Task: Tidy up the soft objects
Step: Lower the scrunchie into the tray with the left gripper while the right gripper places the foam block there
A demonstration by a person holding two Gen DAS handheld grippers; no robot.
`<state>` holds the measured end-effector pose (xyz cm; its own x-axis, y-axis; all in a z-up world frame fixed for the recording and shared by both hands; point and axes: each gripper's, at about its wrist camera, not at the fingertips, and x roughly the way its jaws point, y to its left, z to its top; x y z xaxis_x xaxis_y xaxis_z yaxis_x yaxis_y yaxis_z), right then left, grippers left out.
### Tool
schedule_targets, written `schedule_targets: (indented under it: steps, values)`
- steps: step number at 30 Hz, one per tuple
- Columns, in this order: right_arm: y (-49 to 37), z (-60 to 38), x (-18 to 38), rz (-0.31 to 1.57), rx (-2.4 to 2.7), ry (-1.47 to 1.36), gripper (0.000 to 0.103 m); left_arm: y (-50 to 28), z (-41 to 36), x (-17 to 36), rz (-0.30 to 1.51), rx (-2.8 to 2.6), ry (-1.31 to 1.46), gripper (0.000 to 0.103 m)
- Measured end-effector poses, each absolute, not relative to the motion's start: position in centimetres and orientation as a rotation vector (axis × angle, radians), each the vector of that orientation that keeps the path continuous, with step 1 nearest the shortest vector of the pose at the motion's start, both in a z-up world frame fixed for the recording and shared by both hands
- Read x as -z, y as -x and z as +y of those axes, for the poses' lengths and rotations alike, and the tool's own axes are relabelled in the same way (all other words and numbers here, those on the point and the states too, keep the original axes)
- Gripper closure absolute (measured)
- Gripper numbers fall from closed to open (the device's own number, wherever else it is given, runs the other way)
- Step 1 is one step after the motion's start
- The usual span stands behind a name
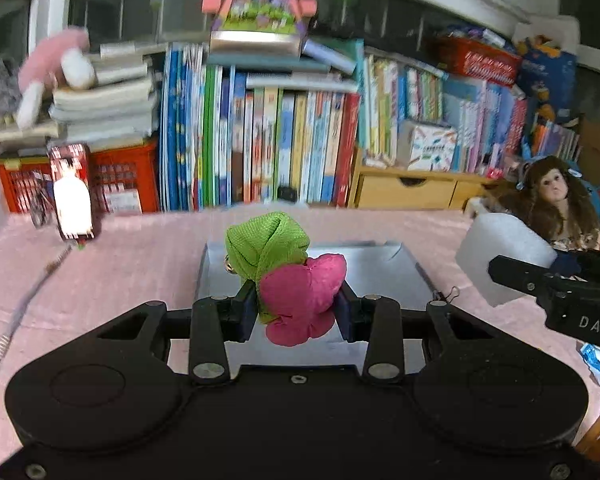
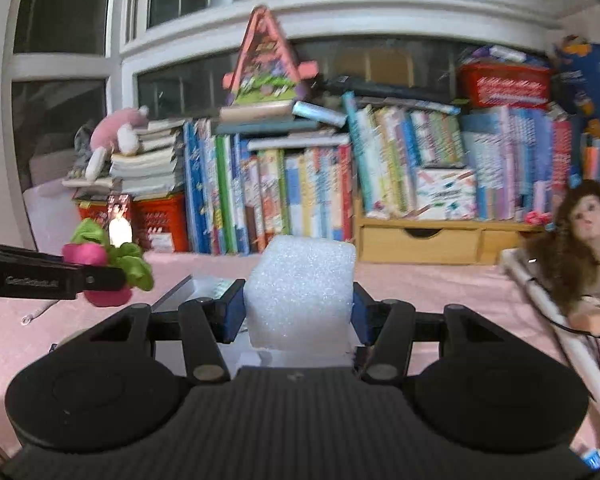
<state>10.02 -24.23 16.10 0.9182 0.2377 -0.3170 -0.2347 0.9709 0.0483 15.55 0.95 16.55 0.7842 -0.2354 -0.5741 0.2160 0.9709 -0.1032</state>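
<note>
My left gripper (image 1: 296, 312) is shut on a soft pink and green cloth radish (image 1: 300, 300), held in the air above a shiny metal tray (image 1: 412, 280) on the pink tablecloth. The same radish (image 2: 100, 268) shows at the left of the right wrist view, clamped in the left gripper (image 2: 100, 280). My right gripper (image 2: 300, 308) is shut on a white foam block (image 2: 300, 292), also lifted off the table. That foam block (image 1: 500, 256) and the right gripper (image 1: 512, 272) appear at the right edge of the left wrist view.
A wall of upright books (image 2: 300, 192) and red crates (image 1: 120, 184) lines the back of the table. A long-haired doll (image 2: 584, 240) lies at the right beside white tubes (image 2: 572, 336). A metal spring (image 1: 24, 312) lies at the left. A wooden drawer unit (image 2: 420, 244) stands at the back.
</note>
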Motion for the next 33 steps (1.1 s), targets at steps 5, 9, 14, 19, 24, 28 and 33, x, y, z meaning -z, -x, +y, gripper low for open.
schedule_targets:
  steps: [5, 9, 14, 19, 24, 28, 33]
  values:
    - [-14.3, -23.1, -16.0, 0.448, -0.267, -0.023, 0.046, -19.6, 1.1, -14.7, 0.749, 0.247, 0.101, 0.066]
    - [-17.1, -22.3, -15.2, 0.525, -0.262, -0.021, 0.046, -21.8, 0.7, -12.7, 0.833, 0.255, 0.138, 0.066]
    - [-19.9, -21.5, -13.8, 0.621, -0.260, -0.016, 0.046, -23.8, -0.2, -11.0, 0.898, 0.248, 0.154, 0.066]
    - [-22.2, -20.7, -12.6, 0.705, -0.238, -0.007, 0.046, -25.3, -0.9, -9.8, 0.934, 0.238, 0.151, 0.066]
    - [-23.9, -19.8, -11.8, 0.760, -0.214, 0.057, 0.046, -26.2, -1.4, -8.9, 0.955, 0.234, 0.151, 0.066]
    - [-24.7, -19.4, -11.1, 0.799, -0.210, 0.076, 0.046, -26.8, -2.0, -8.3, 0.974, 0.235, 0.149, 0.066]
    - [-25.6, -19.4, -10.4, 0.855, -0.200, 0.072, 0.045, -27.0, -2.5, -7.6, 0.997, 0.240, 0.143, 0.066]
